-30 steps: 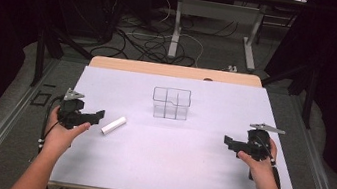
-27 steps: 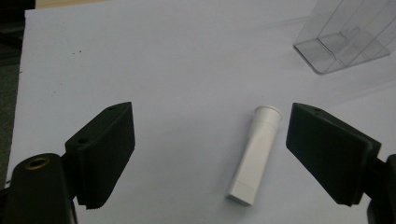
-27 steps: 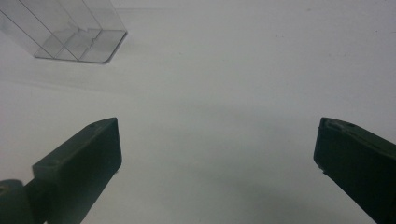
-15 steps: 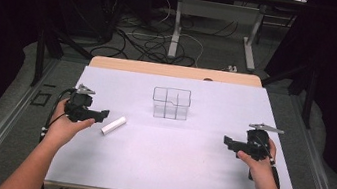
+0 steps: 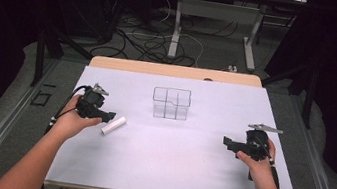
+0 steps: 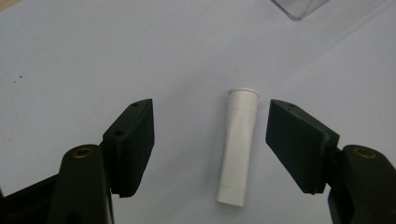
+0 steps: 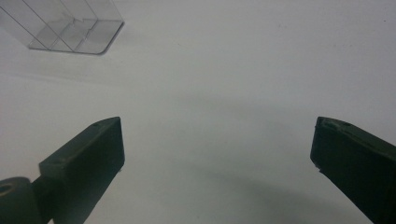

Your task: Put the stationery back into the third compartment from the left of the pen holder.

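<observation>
Black left gripper and right gripper (grey plates on top), seemingly brass-coloured screws, bare forearms.

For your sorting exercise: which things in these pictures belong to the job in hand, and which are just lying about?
In the job:
- small white plastic tube, lying between the left tongs, which have just been closing, not yet touching it
- clear plastic divided box

Lying about:
- loose cables on the floor
- right tongs, open, idle

Soft, perhaps overhead light; dark surroundings

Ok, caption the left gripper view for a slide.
Left gripper closing around a white tube lying on the table, pads not yet touching.
</observation>
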Motion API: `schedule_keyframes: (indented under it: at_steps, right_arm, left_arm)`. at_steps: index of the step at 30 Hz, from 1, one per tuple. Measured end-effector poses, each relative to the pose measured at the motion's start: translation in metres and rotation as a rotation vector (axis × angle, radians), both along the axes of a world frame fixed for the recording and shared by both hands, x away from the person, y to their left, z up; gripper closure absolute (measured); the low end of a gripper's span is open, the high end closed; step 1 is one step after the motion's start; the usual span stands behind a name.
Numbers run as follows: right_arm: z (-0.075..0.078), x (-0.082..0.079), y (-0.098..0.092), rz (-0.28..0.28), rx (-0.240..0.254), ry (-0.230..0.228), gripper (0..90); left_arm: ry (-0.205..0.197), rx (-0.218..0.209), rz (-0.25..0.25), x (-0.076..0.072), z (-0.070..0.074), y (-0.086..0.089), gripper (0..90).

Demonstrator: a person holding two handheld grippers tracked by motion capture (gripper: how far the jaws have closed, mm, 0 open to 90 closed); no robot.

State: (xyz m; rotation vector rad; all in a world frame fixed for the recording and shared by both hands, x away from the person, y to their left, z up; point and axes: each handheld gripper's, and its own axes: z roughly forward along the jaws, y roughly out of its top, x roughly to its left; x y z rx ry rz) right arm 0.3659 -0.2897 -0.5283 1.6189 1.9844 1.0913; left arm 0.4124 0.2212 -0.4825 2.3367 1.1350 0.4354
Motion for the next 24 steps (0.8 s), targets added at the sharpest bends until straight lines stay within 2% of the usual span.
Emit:
schedule_keyframes:
  at_steps: [7,10,17,24]
  right_arm:
    - [-0.001,0.0,-0.001,0.003,0.005,0.007,3.1]
    - [-0.001,0.001,-0.001,0.006,0.003,0.006,3.2]
    - [-0.001,0.002,0.001,0.01,0.006,0.01,3.2]
    - [-0.002,0.002,0.001,0.018,0.007,0.006,3.1]
  left_arm:
    - [0.057,0.03,0.015,0.008,-0.001,-0.007,37.9]
    - [0.07,0.031,0.008,0.011,-0.002,-0.01,39.2]
    - [0.102,0.074,-0.015,0.016,-0.006,-0.022,41.9]
    - [0.121,0.084,-0.045,0.021,-0.01,-0.031,47.0]
